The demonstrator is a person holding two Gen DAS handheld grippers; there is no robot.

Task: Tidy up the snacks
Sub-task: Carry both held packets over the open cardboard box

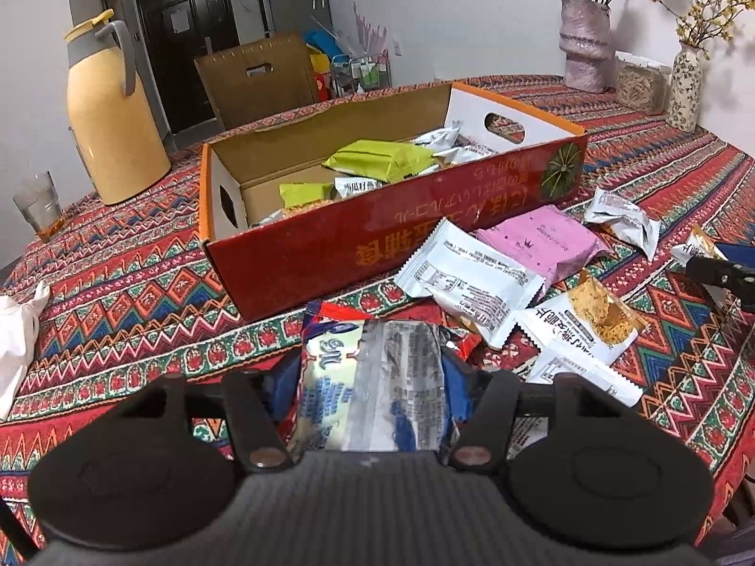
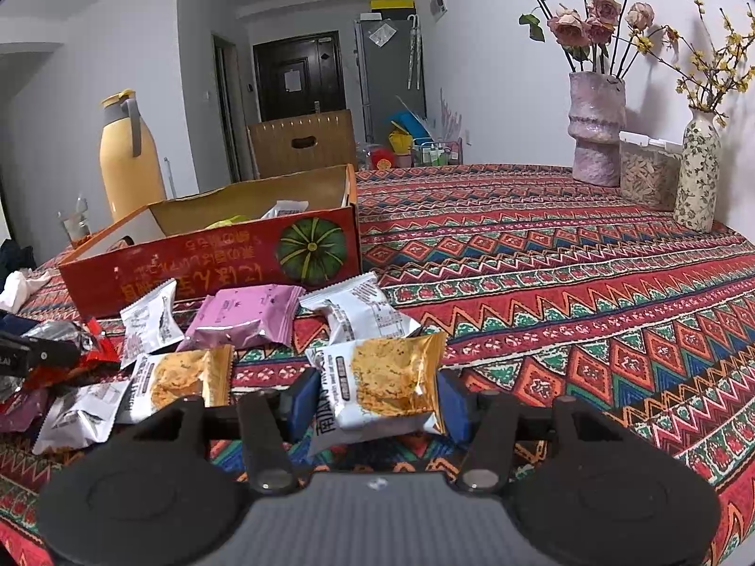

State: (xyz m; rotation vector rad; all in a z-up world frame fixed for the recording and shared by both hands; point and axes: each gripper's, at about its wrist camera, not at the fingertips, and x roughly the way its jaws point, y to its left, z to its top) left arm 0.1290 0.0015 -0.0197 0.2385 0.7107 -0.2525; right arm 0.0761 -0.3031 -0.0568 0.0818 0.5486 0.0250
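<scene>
**Two packets gripped, box ahead**

The left hand-held gripper (image 1: 373,372) is clamped on a blue-and-silver packet (image 1: 377,368); the right hand-held gripper (image 2: 375,401) pinches a gold cracker packet (image 2: 382,387). Lift each clear, carry it over the near wall of the red box (image 1: 330,240) ahead, then release inside.

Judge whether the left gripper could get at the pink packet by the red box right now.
Probably not: the left gripper already has a silver-and-blue packet between its fingers; the pink packet lies uncovered.
</scene>
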